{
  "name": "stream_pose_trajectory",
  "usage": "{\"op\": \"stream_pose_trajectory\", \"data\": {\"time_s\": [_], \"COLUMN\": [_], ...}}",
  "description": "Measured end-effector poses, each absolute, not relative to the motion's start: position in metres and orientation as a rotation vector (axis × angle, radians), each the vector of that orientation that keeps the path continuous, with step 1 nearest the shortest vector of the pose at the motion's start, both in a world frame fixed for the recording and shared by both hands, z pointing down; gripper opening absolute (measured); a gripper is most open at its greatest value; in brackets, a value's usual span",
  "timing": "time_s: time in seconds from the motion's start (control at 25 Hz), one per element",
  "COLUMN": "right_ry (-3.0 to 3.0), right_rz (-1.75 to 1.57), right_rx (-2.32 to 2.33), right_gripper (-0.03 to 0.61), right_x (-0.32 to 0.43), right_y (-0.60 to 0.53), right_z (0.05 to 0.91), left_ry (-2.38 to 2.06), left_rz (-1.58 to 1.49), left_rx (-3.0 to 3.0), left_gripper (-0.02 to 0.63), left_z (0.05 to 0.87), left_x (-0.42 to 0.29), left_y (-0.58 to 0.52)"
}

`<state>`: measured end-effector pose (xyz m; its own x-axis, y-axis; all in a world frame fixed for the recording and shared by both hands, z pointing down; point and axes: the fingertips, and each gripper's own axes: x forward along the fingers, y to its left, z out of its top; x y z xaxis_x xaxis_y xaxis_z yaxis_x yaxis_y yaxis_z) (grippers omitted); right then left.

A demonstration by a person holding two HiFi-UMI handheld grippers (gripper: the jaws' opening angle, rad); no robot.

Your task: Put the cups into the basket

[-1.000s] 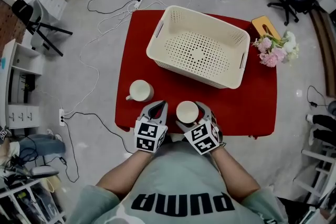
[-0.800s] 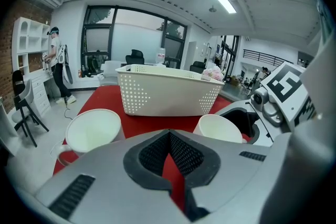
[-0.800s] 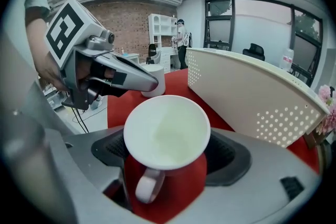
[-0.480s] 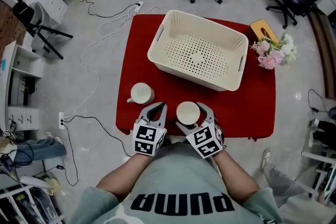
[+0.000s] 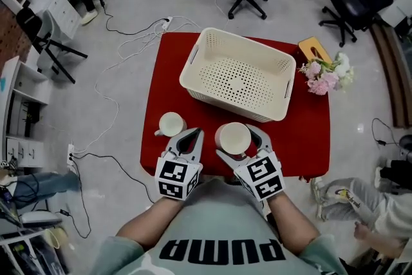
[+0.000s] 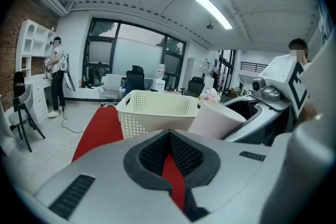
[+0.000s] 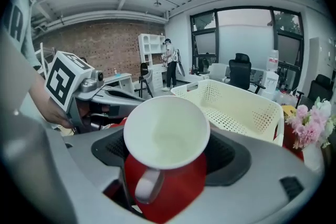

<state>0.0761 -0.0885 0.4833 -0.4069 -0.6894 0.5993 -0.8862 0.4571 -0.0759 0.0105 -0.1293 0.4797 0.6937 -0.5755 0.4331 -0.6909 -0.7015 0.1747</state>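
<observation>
Over the table (image 5: 309,138) edge, right claw (image 5: 239,142) clasps a cup (image 7: 167,131), base hidden; left claw (image 5: 193,134) clenched empty.

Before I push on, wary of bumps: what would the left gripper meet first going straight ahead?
Probably the near wall of the cream perforated plastic basket; before it the left gripper has only red tablecloth.

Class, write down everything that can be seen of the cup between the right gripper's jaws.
The cream-white, glossy, ceramic-looking cup sits between the jaws of the right gripper, which press its sides. It has a round flared rim, an empty inside and one loop handle, which faces that gripper's camera. The cup is tipped, its mouth leaning toward the camera. It is near the front edge of the red table. Whether its base touches the table cannot be told.
</observation>
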Motion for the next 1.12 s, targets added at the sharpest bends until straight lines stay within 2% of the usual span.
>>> {"op": "stream_pose_trajectory", "data": {"time_s": [0.52, 1.12], "right_ry": [-2.211, -2.062], "right_rz": [0.453, 0.49], "right_rx": [1.415, 1.547], "right_gripper": [0.394, 0.394], "right_x": [0.127, 0.192], "right_y": [-0.143, -0.217], "right_z": [0.427, 0.443], "left_ry": [-1.01, -1.046], "left_rz": [0.429, 0.467], "left_rx": [2.649, 2.648], "left_gripper": [0.003, 0.003], "left_z": [0.422, 0.411], "left_x": [0.044, 0.085], "left_y": [-0.166, -0.231]}}
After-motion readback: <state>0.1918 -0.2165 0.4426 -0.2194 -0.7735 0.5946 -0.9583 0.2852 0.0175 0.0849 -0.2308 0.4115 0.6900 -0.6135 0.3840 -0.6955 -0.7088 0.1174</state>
